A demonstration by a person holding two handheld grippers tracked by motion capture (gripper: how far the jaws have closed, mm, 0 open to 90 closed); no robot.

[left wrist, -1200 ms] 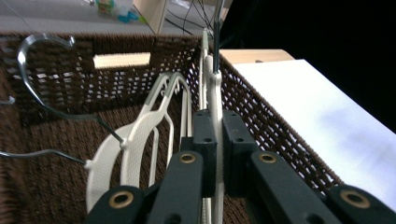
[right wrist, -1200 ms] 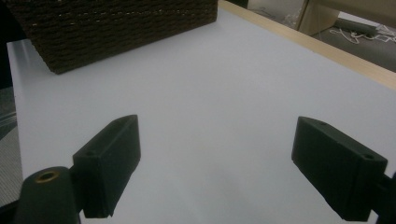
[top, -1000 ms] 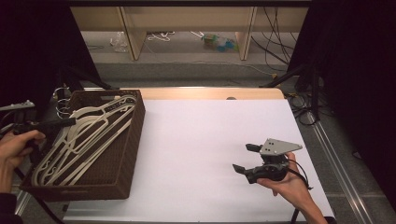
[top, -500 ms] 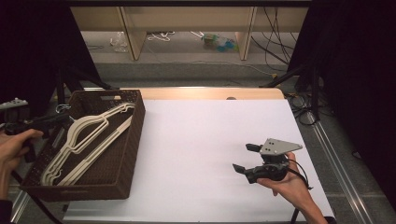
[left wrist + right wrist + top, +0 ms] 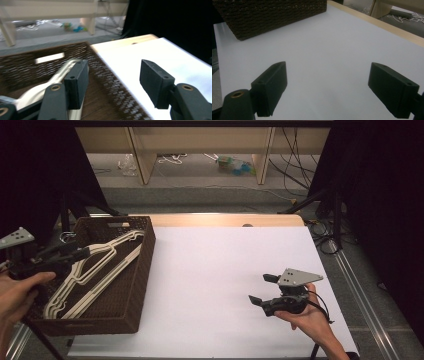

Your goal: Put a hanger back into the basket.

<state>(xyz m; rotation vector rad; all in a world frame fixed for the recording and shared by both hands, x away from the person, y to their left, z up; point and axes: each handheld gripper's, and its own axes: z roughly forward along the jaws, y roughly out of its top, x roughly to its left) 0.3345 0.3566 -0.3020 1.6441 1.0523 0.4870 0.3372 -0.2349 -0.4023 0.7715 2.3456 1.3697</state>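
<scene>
The left gripper [image 5: 82, 254], jaws spread and empty, hung over the basket [image 5: 131, 285] above the hangers [image 5: 95, 270]; the next move likely called for lowering and closing on one. The right gripper [image 5: 263, 290] was released, well apart from the basket.

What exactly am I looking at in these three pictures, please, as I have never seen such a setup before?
There is no robot here: a person holds a hand-held gripper in each hand, each with two black jaws. The high view is from a fixed camera above the table, which has a white top. The other two come from small cameras riding on each gripper, looking along its jaws. On the table's left stands a brown woven basket with pale hangers in it. The left gripper is over the basket, jaws open, with a hanger beside one jaw; nothing is clamped as far as I can tell. The right gripper is over bare table, jaws open and holding nothing.
</scene>
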